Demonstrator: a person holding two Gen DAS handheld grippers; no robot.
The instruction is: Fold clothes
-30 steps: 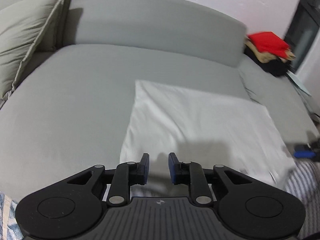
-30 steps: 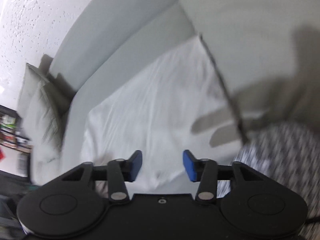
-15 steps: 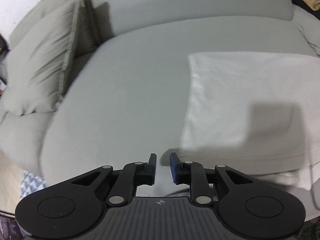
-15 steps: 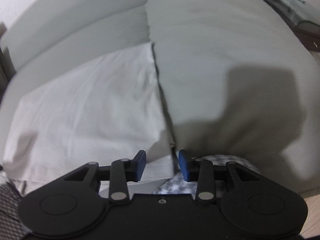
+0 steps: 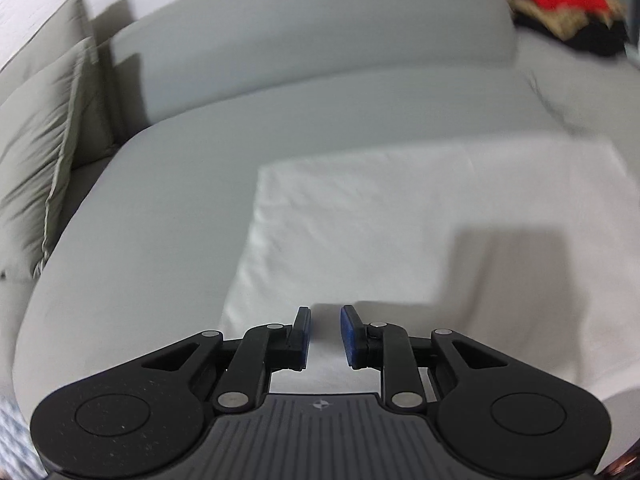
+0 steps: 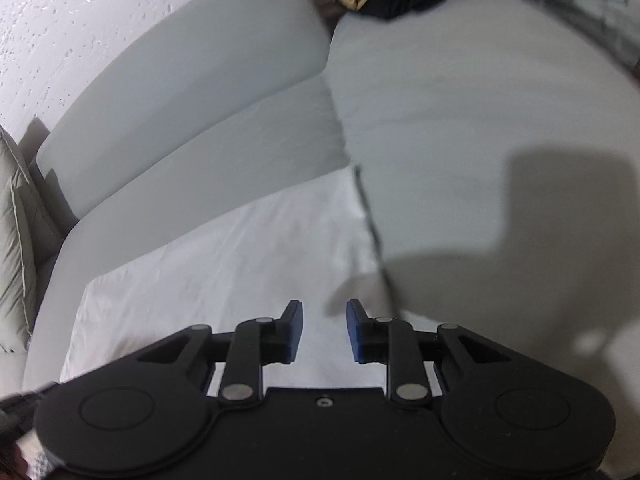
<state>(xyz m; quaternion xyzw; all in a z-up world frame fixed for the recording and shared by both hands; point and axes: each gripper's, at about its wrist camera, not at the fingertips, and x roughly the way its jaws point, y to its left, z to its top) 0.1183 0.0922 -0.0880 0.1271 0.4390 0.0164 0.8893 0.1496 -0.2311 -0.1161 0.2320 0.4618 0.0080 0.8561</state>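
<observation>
Grey sofa (image 5: pixel 168 208) carries a flat white garment (image 5: pixel 400 220); clothes pile (image 5: pixel 568 4) at its far-right corner; left gripper (image 5: pixel 325 334) and right gripper (image 6: pixel 324 330) spread, empty.

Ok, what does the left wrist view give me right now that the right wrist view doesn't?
Only the left wrist view shows the white cloth's left edge and far left corner whole, with bare sofa seat beside it, and the left tongs open over its near edge. Only the right wrist view shows the seam between cushions along the cloth's right edge, and the right tongs open. Both show the cloth lying flat, the backrest, the side pillows and the pile of clothes.
</observation>
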